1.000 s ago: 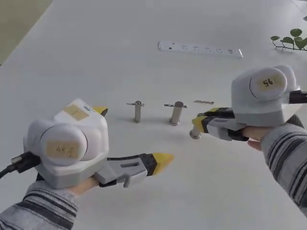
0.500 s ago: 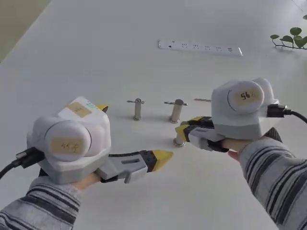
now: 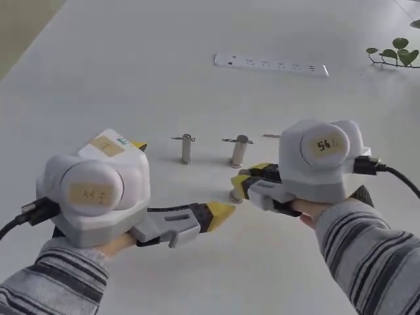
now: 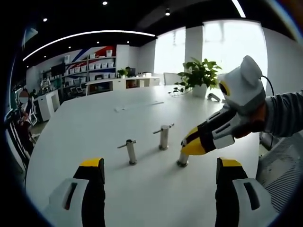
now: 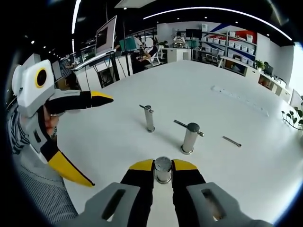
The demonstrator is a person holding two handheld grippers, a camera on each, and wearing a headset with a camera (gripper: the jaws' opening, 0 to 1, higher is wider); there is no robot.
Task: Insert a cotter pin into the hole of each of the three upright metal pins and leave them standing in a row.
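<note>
Two upright metal pins (image 3: pixel 186 148) (image 3: pixel 239 151) stand side by side mid-table, each with a cotter pin through its top. They also stand ahead in the right gripper view (image 5: pixel 149 118) (image 5: pixel 190 137). My right gripper (image 3: pixel 239 184) is shut on a third metal pin (image 3: pixel 235 195), which stands on the table nearer to me; its round top sits between the yellow jaws (image 5: pixel 163 169). A loose cotter pin (image 3: pixel 271 136) lies flat beyond the row. My left gripper (image 3: pixel 178 180) hovers open to the left, holding nothing.
A white power strip (image 3: pixel 270 65) lies at the far side of the white table (image 3: pixel 131 79). A green plant (image 3: pixel 394 56) sits at the far right edge. Shelves and desks stand in the room beyond.
My right gripper has moved left and toward me with the third pin held in it. The left gripper has barely moved.
</note>
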